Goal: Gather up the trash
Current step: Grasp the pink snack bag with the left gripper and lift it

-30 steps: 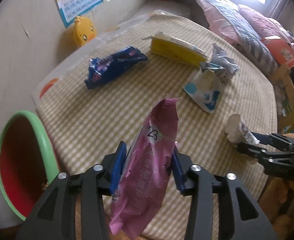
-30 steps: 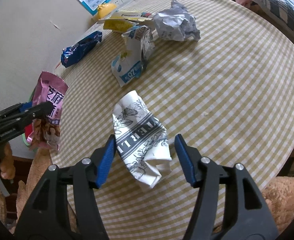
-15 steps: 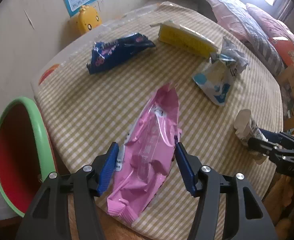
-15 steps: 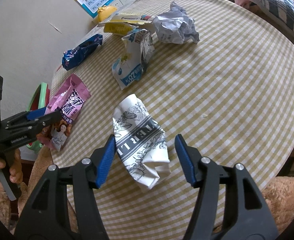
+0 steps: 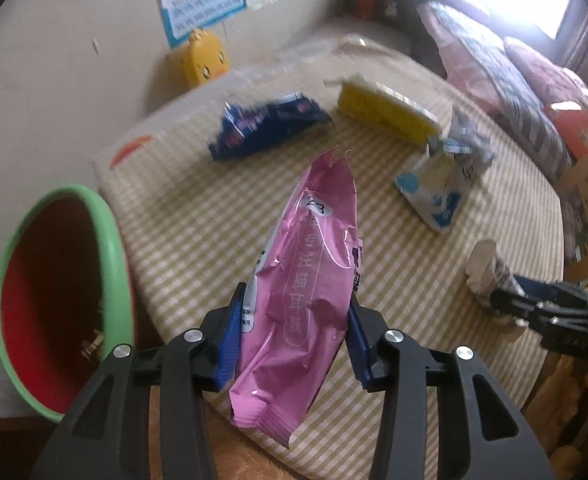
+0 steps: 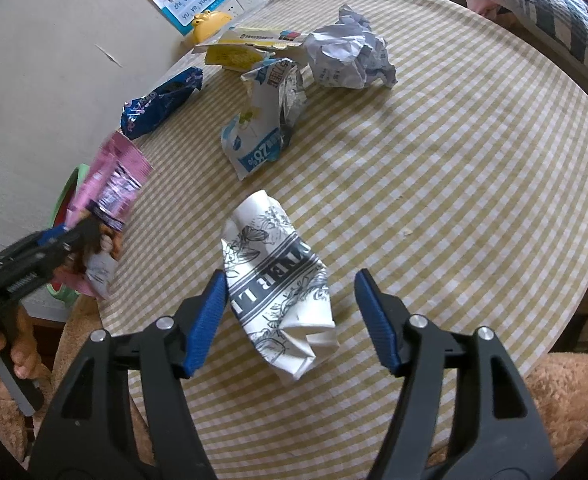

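Note:
My left gripper [image 5: 294, 320] is shut on a pink snack bag [image 5: 306, 280] and holds it raised over the table's near-left edge; the bag also shows in the right wrist view [image 6: 109, 196], blurred. My right gripper [image 6: 289, 308] is open around a crumpled white paper cup with black print [image 6: 277, 284] that lies on the checked tablecloth [image 6: 454, 160]. A blue wrapper [image 5: 265, 124], a yellow box [image 5: 386, 116], a white and blue carton [image 5: 434, 192] and a crumpled paper ball [image 6: 350, 60] lie farther back.
A green-rimmed bin with a red inside [image 5: 57, 296] stands low beside the table's left edge. A yellow duck toy [image 5: 205, 60] sits by the wall. A bed with pillows [image 5: 514, 80] is at the far right. A brown plush surface [image 6: 554, 392] lies below the table's near edge.
The pink bag lay flat between my open left fingers half a second ago; now the left gripper has closed on it and lifted it. The right gripper has stayed open around the cup.

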`<state>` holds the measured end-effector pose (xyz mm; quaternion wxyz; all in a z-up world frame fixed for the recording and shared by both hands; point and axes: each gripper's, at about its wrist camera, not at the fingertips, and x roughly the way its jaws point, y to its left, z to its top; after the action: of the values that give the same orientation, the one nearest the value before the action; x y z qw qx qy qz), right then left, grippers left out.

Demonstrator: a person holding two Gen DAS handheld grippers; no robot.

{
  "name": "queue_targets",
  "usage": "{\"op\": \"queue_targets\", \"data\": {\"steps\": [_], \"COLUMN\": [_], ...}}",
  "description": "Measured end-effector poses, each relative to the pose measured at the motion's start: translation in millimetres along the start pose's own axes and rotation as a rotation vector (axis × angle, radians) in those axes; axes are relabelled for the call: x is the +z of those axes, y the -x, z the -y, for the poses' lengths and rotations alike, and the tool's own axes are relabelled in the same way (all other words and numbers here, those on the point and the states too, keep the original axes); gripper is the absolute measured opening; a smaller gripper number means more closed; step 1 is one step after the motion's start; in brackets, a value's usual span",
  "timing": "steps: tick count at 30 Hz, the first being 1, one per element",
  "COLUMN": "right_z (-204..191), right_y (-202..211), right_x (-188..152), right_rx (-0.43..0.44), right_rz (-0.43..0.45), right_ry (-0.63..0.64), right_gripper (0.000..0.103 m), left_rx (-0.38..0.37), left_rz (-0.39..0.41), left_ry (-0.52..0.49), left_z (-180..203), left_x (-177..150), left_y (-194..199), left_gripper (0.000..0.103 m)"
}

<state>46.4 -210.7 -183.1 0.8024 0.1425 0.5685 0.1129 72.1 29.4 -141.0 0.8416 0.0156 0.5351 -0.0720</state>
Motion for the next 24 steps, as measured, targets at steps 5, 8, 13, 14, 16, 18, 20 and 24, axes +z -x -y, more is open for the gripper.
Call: {"op": "queue_targets", "data": {"steps": [5,8,13,14,16,18,20,24], "right_z": [-7.2,-11.6,-25.1,-27.1,-29.1,-26.7,-22.0,-20.3], "right_y": [-4.1,-5.9,-8.1,-8.5,-7.5,-3.4,4.9,22.2], "right_x": [0.2,-0.5,-2.7,-2.8,-2.3,-1.6,0.4,3.2], "right_rx": [-0.020,-0.033,-0.063,-0.072,-0.089,-0.096,-0.076,-0.052], "right_rz": [-0.007,-0.012,-0.020,-0.021,-0.019,-0.010,0.010,0.045], "right_ry": [0.026,0.045,0.107,0.116,0.117,0.098,0.045,-0.014], "right_gripper": [0.063,0.062,0.047,0.047,0.046,0.046,0.046,0.046], "left_rx": [0.003,0.003,0.009,0.006,-0.001,-0.007,-0.013,-0.018], "left_rz": [0.067,0.090,0.117,0.118,0.120,0.123,0.128,0.133], "left_ry": [0.039,0.058,0.065,0.073,0.087,0.097,0.108,0.133], "left_z": [-5.7,-8.6,-13.4,-14.8,-17.9,-21.2,-25.1,-33.9], "left_x": [1.2,-0.9,-3.1,-3.5,-4.7,-5.4,-6.9,-10.3], "left_y": [22.9,32.4,40.8,41.6,42.7,44.0,45.7,46.8], "left_gripper": [0.042,0.042,0.042,0.042,0.042,0.042,0.042,0.042]}}
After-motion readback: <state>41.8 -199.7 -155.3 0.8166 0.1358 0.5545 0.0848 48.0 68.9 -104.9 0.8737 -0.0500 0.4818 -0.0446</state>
